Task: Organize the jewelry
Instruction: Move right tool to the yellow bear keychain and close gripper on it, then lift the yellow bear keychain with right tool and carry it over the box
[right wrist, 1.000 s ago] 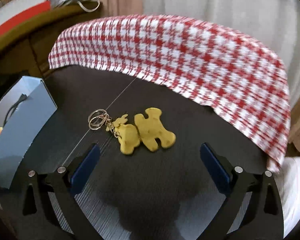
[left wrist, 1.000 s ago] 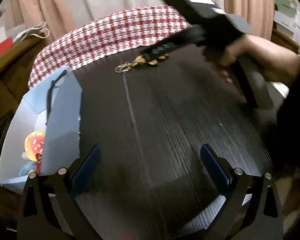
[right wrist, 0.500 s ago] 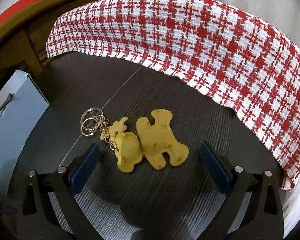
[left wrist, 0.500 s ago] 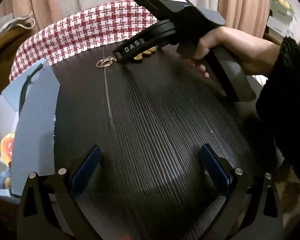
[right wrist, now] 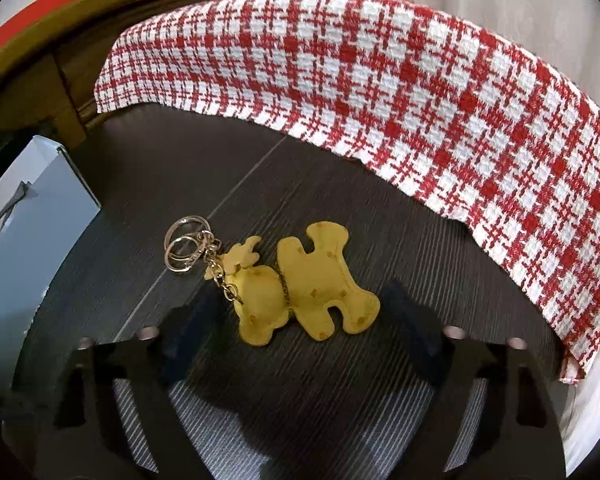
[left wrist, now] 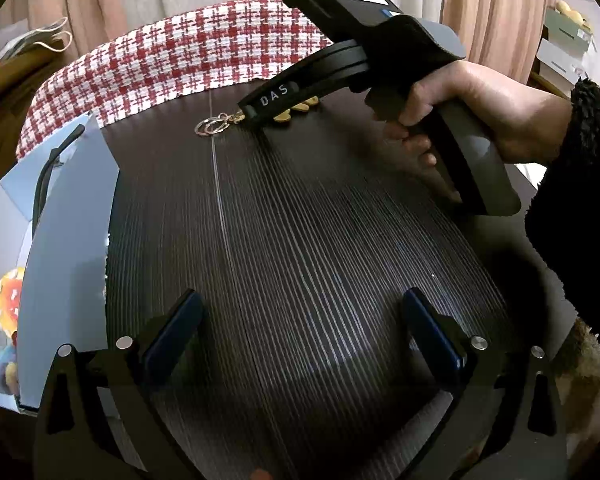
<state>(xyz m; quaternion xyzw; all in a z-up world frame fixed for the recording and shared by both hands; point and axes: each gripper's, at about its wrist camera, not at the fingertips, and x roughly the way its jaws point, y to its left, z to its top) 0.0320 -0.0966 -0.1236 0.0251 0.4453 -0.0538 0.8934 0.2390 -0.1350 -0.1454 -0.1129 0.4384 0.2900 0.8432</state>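
Right gripper (right wrist: 296, 316) straddles the yellow keychain charm (right wrist: 300, 284); left gripper (left wrist: 300, 320) is well apart.

Charm lies flat on the table (right wrist: 340, 208), long axis spanning the jaw gap, key rings (right wrist: 186, 244) to the left. Right jaws, just closing, have not touched it; left jaws spread, empty.

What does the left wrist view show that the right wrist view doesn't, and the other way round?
Only the left wrist view shows the hand holding the right hand-held gripper, toys inside the blue box, and the open left hand-held gripper. Only the right wrist view shows the whole yellow keychain, between jaws that have just been closing, not yet touching it. Both show the checked cloth and dark table.
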